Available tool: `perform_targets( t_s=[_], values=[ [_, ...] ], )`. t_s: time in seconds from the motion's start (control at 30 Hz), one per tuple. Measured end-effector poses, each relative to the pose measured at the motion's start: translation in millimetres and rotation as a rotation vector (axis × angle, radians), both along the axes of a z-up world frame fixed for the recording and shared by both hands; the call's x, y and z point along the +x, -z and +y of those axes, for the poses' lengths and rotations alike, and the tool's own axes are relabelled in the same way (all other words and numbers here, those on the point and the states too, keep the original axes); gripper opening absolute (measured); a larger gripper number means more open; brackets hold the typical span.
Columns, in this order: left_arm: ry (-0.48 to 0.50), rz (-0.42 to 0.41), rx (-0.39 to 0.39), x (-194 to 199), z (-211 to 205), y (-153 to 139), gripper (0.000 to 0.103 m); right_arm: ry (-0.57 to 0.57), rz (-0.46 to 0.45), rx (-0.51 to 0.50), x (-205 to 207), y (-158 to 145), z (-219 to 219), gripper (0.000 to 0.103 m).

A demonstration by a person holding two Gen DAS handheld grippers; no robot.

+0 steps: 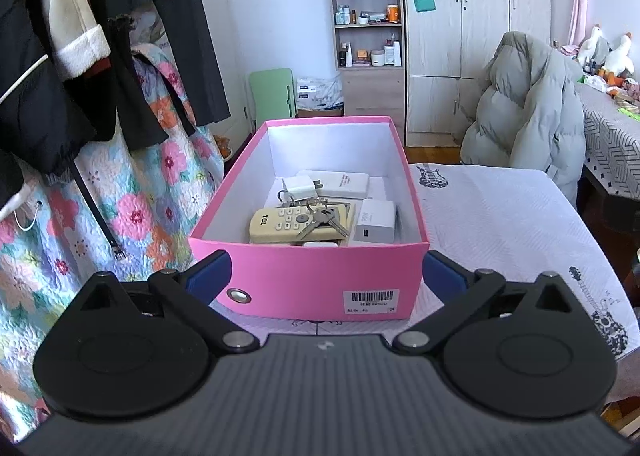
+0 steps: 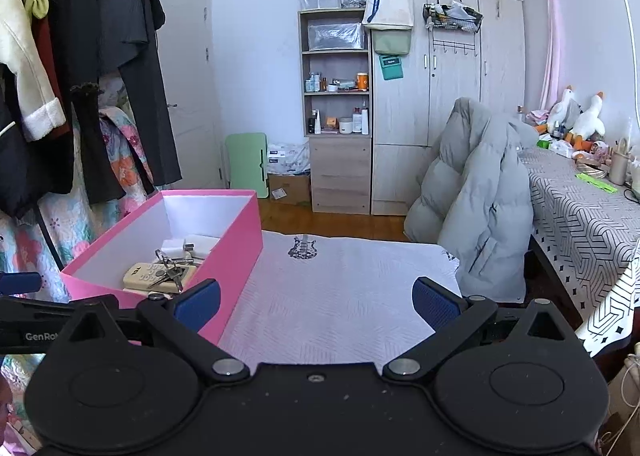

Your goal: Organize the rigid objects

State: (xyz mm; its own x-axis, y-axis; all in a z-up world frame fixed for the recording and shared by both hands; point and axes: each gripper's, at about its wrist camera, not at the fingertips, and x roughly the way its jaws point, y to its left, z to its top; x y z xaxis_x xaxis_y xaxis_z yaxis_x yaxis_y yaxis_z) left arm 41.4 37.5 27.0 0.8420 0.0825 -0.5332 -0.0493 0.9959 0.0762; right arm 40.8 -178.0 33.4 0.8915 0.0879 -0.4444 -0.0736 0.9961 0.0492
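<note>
A pink box [image 1: 308,276] stands on the white cloth-covered table [image 1: 500,224]. Inside lie a cream TCL remote [image 1: 280,222], a bunch of keys [image 1: 320,216], a white plug adapter [image 1: 300,186], a flat white pack [image 1: 344,184] and a white charger [image 1: 376,222]. My left gripper [image 1: 326,278] is open, its blue pads on either side of the box's near end, not gripping. In the right wrist view the box [image 2: 236,240] is at the left with the remote [image 2: 154,276] and keys [image 2: 170,270] showing. My right gripper [image 2: 316,302] is open and empty over the bare cloth.
Hanging clothes [image 1: 80,56] and a floral quilt [image 1: 132,208] are close on the left. A grey puffer jacket [image 2: 476,200] hangs over a chair beyond the table. A patterned desk [image 2: 580,208] stands at the right. Shelves [image 2: 338,96] and a wardrobe [image 2: 452,96] line the far wall.
</note>
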Motion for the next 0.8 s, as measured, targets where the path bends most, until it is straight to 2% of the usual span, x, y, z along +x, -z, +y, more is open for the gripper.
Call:
perform_targets(
  t_s=[0.17, 0.43, 0.8],
  values=[
    [-0.015, -0.004, -0.008, -4, 2, 1, 0.103, 0.012, 0.006, -0.016, -1, -1, 3, 0.103],
    [-0.051, 0.021, 0.029, -2, 1, 3, 0.103, 0.045, 0.051, -0.036, 3, 2, 9, 0.103],
    [-0.051, 0.038, 0.003, -2, 7, 3, 0.103, 0.062, 0.071, -0.046, 4, 3, 12, 0.103]
  ],
)
